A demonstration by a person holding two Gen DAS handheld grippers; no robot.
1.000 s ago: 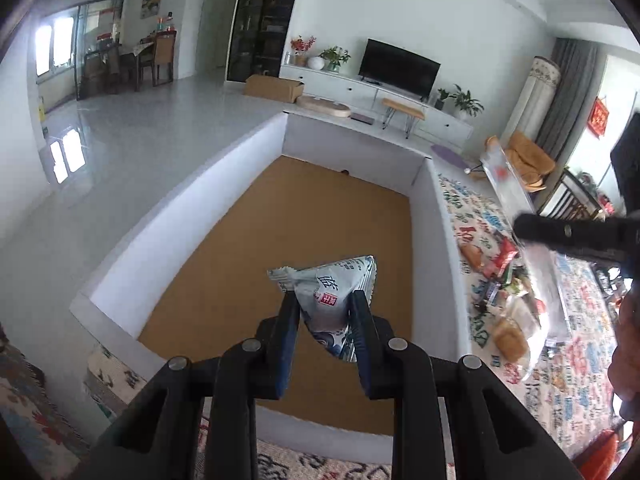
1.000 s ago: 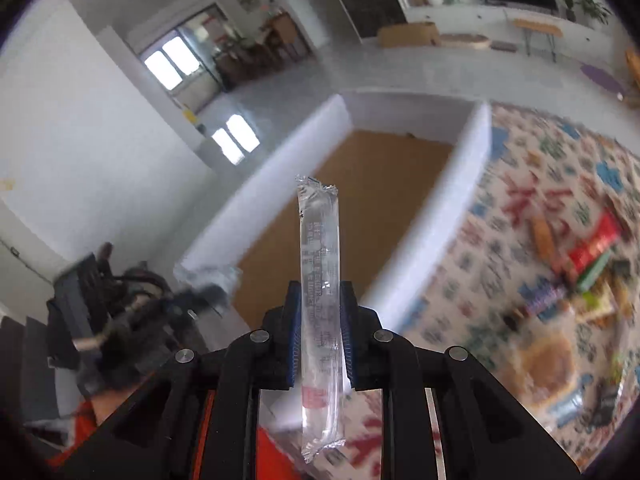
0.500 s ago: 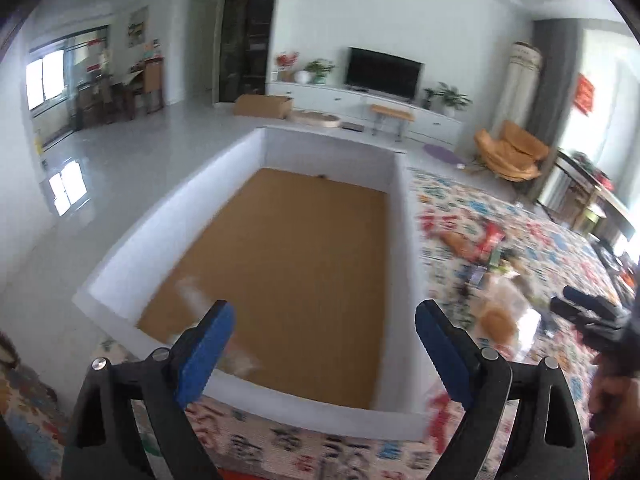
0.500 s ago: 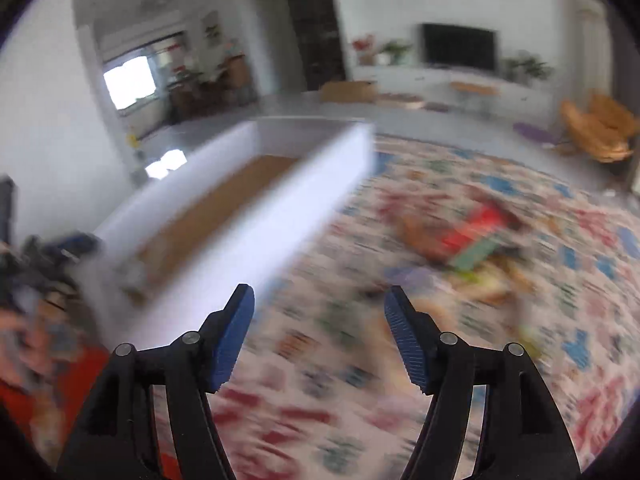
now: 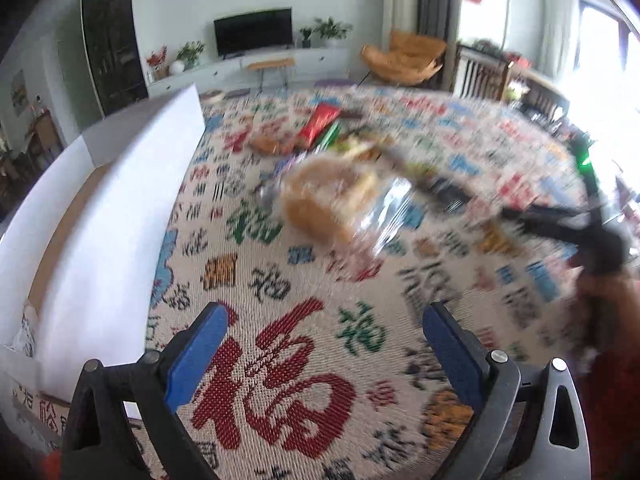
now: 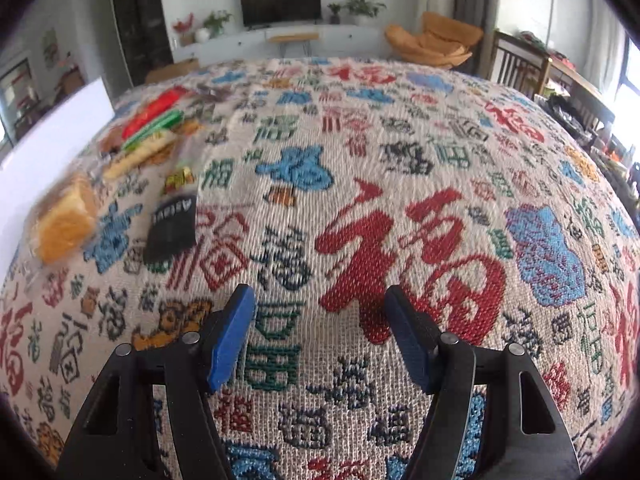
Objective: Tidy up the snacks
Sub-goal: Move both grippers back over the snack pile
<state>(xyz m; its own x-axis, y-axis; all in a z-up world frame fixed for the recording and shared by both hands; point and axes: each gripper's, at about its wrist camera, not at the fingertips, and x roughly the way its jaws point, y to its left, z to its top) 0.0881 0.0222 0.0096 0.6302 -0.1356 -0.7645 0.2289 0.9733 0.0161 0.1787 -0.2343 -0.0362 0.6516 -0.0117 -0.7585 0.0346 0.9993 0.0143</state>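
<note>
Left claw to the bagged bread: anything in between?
Nothing: left wrist view shows only bare patterned cloth between the open left claw and the bagged bread.

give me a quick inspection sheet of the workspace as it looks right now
surface: patterned woven cloth, flat.
job's things: white box at cloth's left edge; wrapped bread, black packet, red packet and green packet loose on the cloth.
clutter: nothing seen beyond the snack pile.
grippers: left hand-held gripper open, empty; right hand-held gripper open, empty.
cables: nothing seen.
surroundings: television, orange chair, potted plants.
</note>
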